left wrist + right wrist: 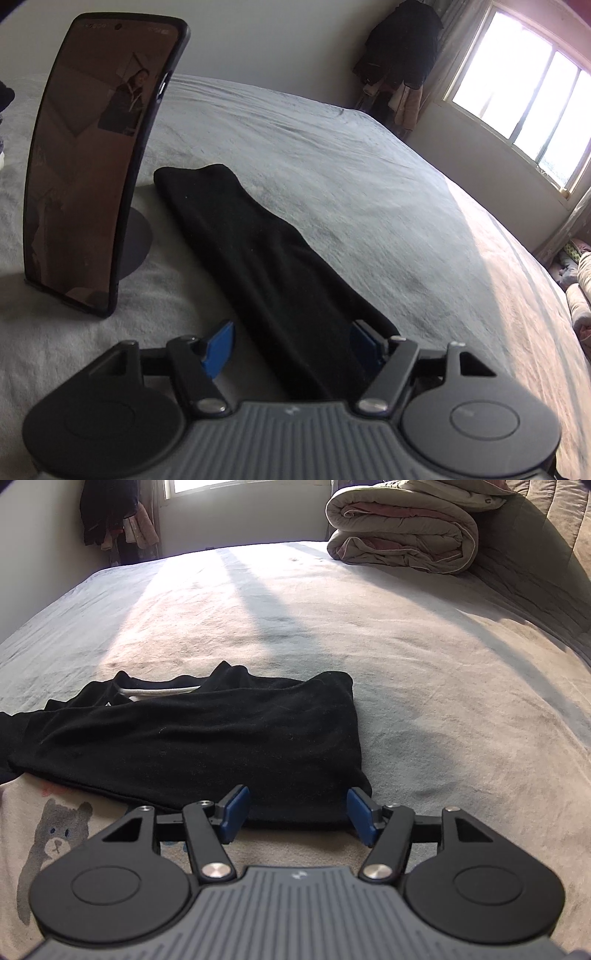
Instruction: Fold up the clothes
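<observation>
Right wrist: black garment [192,746] lies flat on bed [443,664].

Two matching hand-held grippers, black and grey with blue pads

The left gripper [291,349] and the right gripper [295,816] each have a ribbed grey body with a small pale mark, two round black discs at the sides, black link arms on silver screws, and blue fingertip pads [233,810].

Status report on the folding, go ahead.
Left gripper open, black garment between its pads. Right gripper open at the garment's near edge. Garment lies as a long strip on the bed. Phone on stand close beside it.
</observation>
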`<state>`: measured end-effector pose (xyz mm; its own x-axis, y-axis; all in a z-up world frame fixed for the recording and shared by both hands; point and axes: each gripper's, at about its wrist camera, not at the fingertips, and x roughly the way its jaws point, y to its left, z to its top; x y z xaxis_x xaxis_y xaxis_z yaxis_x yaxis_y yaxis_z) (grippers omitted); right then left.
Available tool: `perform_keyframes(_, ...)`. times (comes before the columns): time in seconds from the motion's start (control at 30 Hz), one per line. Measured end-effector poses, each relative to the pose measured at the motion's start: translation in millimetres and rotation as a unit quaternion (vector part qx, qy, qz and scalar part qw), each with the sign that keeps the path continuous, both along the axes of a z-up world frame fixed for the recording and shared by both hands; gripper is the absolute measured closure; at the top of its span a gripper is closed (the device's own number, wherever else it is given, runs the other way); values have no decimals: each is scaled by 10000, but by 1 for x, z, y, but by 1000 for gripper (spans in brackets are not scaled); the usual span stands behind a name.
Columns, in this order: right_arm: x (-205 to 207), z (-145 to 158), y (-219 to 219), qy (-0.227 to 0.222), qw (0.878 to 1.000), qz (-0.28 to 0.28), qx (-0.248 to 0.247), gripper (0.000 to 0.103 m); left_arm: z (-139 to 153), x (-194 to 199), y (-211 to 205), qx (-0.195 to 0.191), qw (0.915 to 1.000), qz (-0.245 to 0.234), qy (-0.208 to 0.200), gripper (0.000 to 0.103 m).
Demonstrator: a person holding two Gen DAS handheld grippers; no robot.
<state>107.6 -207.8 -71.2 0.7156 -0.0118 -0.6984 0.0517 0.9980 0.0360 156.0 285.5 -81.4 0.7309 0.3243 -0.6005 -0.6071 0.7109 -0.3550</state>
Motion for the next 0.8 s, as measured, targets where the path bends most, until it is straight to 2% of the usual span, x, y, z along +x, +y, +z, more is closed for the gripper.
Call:
perform_keyframes(0.03,0,0,0,1,10000,7,-11,40,-1,3,0,17,10000,64,-33,35)
perform_keyframes(0.07,1,-1,1,3,10000,14,-23,40,-2,4,0,37,9999,142,-74,40)
perform_keyframes(0.1,1,-1,1,2,10000,17,-40,40,-4,6,0,54,9997,239,-69,77)
perform_keyframes(0.13,1,-1,1,-1,10000,13,-63,40,-5,7,0,69,9993,355,-21,99)
perform_keyframes(0.17,2,-1,1,-5,10000,7,-83,40,-6,6,1,30,9990,453,-42,97)
perform_keyframes(0.27,3,-1,-2,-23,9999,-7,-136,40,1,-5,-1,-72,9971,593,-461,97)
perform_keyframes(0.43,3,0,-6,-48,9999,-36,-141,40,31,-17,-17,55,9927,323,-1158,97)
perform_keyframes(0.63,0,6,-6,-116,9999,-44,-85,40,65,-30,-51,-8,9792,-521,-1963,97)
perform_keyframes(0.8,-3,12,-8,-183,9998,-82,7,40,81,-35,-88,-155,9663,-1260,-2240,97)
